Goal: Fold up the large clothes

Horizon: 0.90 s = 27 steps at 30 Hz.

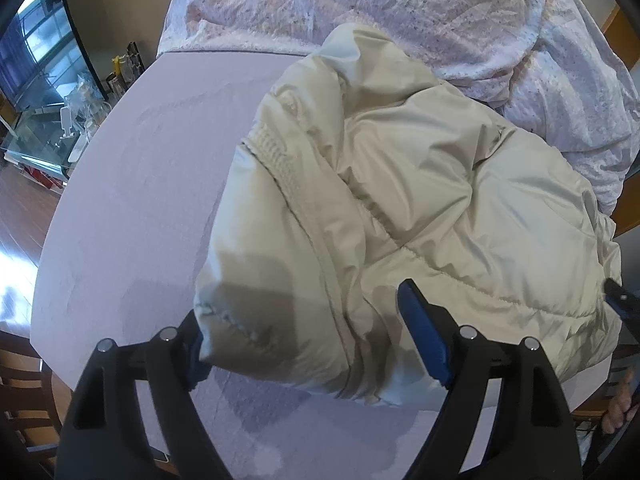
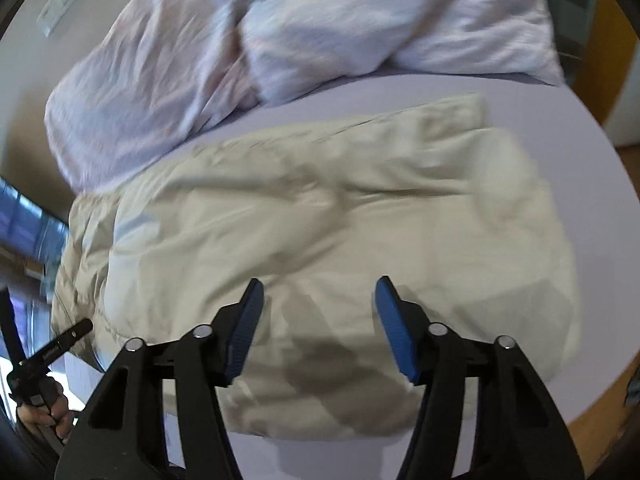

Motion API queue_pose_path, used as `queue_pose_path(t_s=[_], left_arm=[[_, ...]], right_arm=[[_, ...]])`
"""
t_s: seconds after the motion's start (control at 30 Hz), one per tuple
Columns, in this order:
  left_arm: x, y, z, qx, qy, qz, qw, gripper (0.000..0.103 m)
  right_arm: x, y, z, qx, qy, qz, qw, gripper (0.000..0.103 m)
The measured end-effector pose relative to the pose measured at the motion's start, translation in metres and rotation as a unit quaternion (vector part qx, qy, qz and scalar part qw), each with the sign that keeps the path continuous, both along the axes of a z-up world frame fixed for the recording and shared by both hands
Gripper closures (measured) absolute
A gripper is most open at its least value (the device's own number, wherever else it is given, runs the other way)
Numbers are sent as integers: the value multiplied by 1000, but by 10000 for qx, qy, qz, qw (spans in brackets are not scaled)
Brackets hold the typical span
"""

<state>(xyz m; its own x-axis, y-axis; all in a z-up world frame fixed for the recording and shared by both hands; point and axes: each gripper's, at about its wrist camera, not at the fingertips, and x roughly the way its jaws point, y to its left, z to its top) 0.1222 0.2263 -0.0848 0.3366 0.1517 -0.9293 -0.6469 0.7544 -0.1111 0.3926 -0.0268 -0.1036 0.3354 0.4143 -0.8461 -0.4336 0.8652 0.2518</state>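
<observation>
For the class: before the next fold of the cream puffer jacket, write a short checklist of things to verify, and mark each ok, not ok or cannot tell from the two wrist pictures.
1. Left hand-held gripper open: ok.
2. Right hand-held gripper open: ok.
3. Cream puffer jacket free of both grippers: ok.
4. Jacket fully on the table: cannot tell, near edge hidden.
5. Jacket clear of the white patterned bedding: not ok, they touch.
</observation>
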Motion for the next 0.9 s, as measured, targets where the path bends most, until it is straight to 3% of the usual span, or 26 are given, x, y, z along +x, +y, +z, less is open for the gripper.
queue_pose_path(t_s=[0.1, 0.3, 0.5, 0.9], left_arm=[[-4, 1, 1, -17, -47, 43, 10000, 21], [-13, 11, 1, -70, -85, 170, 9998, 21], [-14, 17, 1, -179, -180, 232, 9994, 17], [-5, 31, -18, -565, -373, 475, 9966, 16]], right_arm=[[-4, 15, -11, -100, 28, 136, 9999, 55], [-7, 31, -46, -555, -5, 264, 9981, 54], [-9, 41, -57, -815, -338, 343, 9955, 54], [-9, 37, -58, -789, -338, 379, 9956, 54]])
